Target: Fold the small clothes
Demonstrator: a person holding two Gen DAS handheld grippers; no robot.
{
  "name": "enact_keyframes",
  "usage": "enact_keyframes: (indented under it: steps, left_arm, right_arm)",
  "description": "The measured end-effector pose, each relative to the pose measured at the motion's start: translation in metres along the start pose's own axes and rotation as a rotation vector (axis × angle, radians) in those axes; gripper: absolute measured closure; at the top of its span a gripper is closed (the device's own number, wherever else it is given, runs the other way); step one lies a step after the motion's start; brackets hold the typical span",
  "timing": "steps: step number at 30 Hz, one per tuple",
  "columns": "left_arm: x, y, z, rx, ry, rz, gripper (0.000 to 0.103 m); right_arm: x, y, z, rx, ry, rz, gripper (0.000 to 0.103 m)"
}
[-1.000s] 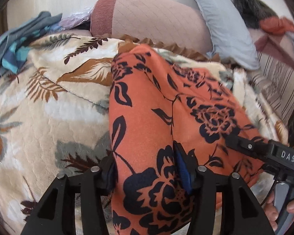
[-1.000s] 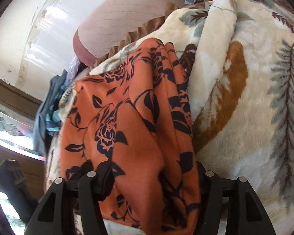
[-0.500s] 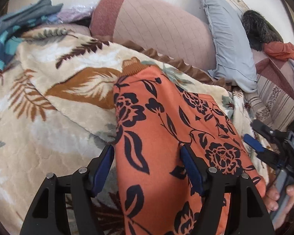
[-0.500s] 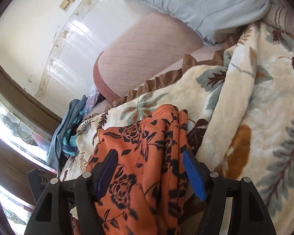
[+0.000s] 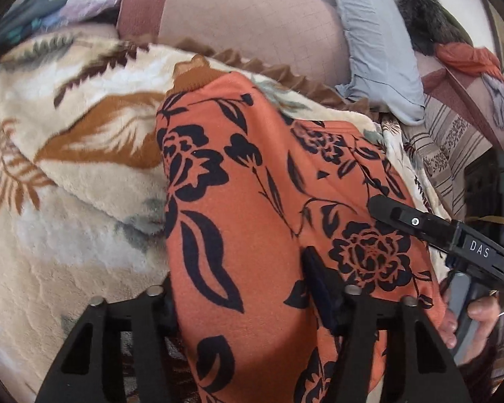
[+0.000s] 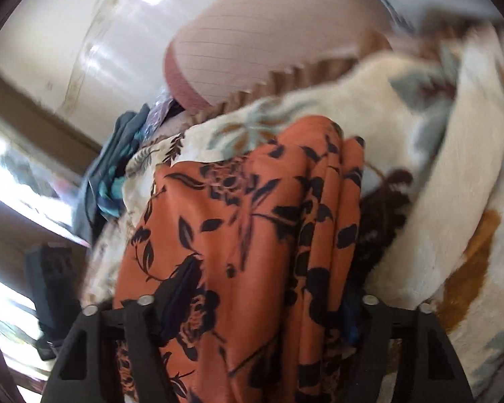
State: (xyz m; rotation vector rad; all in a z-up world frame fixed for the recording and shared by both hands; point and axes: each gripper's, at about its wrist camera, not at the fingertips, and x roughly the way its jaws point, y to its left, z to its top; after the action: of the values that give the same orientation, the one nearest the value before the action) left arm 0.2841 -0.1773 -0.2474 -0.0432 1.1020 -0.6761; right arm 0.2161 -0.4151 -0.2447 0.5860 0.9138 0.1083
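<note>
Lettering "DAS" marks right tool beside orange garment

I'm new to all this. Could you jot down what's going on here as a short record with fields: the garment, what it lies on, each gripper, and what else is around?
garment: orange floral cloth, black flower print, bunched lengthwise
surface: cream leaf-print blanket beneath it
left gripper: jaws closing, the cloth between them
right gripper: jaws closing, the cloth between them
hand: fingers around the right gripper's handle
behind: pink bolster, grey pillow
far left: blue-teal clothes pile
picture quality: right wrist view blurred
</note>
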Motion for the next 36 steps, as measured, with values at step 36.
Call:
enact_keyframes:
  steps: [36]
  left_arm:
    - [-0.183, 0.010, -0.160, -0.053, -0.075, 0.164, 0.061]
  right_arm:
    - [-0.086, 0.115, -0.177, 0.059, -0.036, 0.314, 0.065]
